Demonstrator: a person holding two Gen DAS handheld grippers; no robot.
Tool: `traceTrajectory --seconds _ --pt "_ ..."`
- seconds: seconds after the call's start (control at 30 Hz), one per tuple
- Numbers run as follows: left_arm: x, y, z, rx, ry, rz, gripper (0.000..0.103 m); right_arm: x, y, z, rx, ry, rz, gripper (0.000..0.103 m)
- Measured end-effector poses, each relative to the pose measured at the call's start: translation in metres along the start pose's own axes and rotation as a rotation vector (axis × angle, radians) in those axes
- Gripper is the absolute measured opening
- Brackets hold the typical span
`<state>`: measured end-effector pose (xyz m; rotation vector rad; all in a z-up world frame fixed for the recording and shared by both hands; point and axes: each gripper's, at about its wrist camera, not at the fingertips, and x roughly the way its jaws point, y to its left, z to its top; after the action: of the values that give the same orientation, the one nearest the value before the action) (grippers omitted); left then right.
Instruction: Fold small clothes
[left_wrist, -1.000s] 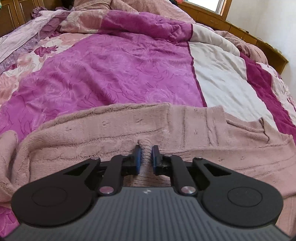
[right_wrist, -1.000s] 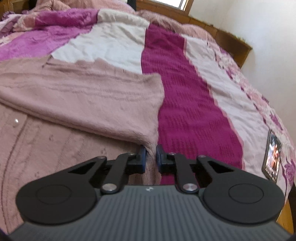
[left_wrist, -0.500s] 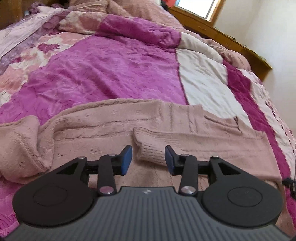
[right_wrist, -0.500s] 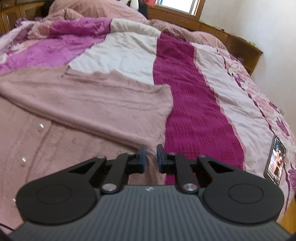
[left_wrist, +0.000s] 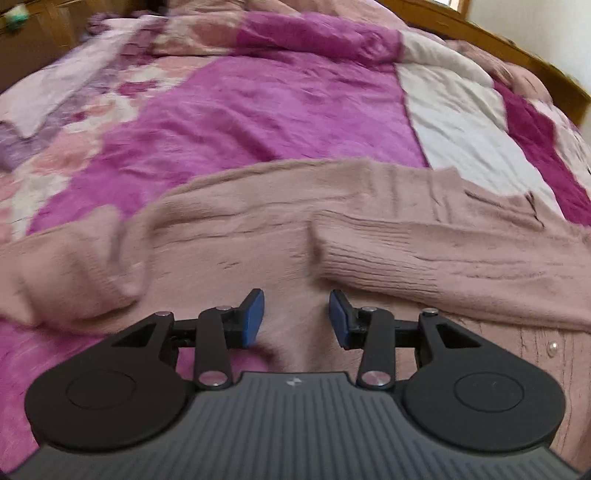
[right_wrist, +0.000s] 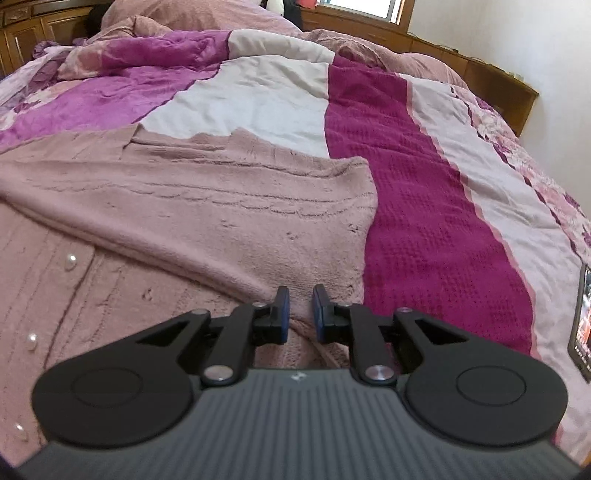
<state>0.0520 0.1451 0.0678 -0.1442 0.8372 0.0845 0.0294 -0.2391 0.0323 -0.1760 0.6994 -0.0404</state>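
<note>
your left gripper (left_wrist: 295, 318) is spread and holds nothing, since the sleeve (left_wrist: 424, 258) lies folded across the pink cardigan (right_wrist: 184, 206) on the bed. your right gripper (right_wrist: 300, 314) is opening, knit between its pads.

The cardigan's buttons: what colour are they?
Pearly white buttons on the dusty-pink cardigan, clearest in the right wrist view.

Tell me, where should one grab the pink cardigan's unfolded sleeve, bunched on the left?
Probably pinch the sleeve near its loose end, from above, with the open left gripper: it lies humped on the bedspread, giving a raised fold to close on.
</note>
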Motion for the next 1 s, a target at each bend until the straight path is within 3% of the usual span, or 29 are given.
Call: traceTrajectory --seconds 0.07,0.1,0.13,0.37,0.5,0.77,0.9,1.0 --pt "-0.015 0.014 -0.003 -0.07 -0.026 0.021 0.048 -0.006 0.001 0.003 -0.001 0.0 0.004 0.034" --pt "-0.022 0.022 -0.005 -0.108 -0.039 0.032 0.051 -0.01 0.002 0.004 0.002 -0.005 0.017 0.05" --pt "-0.031 0.03 -0.007 -0.145 -0.057 0.041 0.053 -0.015 0.003 0.004 0.008 -0.015 0.037 0.059" --pt "-0.073 0.076 -0.018 -0.36 -0.163 0.062 0.067 -0.041 0.026 0.009 -0.032 -0.081 0.122 0.059" --pt "-0.069 0.091 -0.022 -0.427 -0.163 0.048 0.071 -0.045 0.04 0.009 -0.029 -0.098 0.158 0.059" --pt "-0.047 0.095 -0.021 -0.356 -0.185 0.239 0.071 -0.051 0.049 0.002 -0.027 -0.09 0.181 0.059" --pt "-0.045 0.099 -0.02 -0.325 -0.206 0.24 0.071 -0.05 0.047 -0.001 -0.001 -0.07 0.178 0.059" --pt "-0.04 0.1 -0.017 -0.291 -0.215 0.183 0.071 -0.047 0.046 -0.004 0.019 -0.055 0.186 0.059"
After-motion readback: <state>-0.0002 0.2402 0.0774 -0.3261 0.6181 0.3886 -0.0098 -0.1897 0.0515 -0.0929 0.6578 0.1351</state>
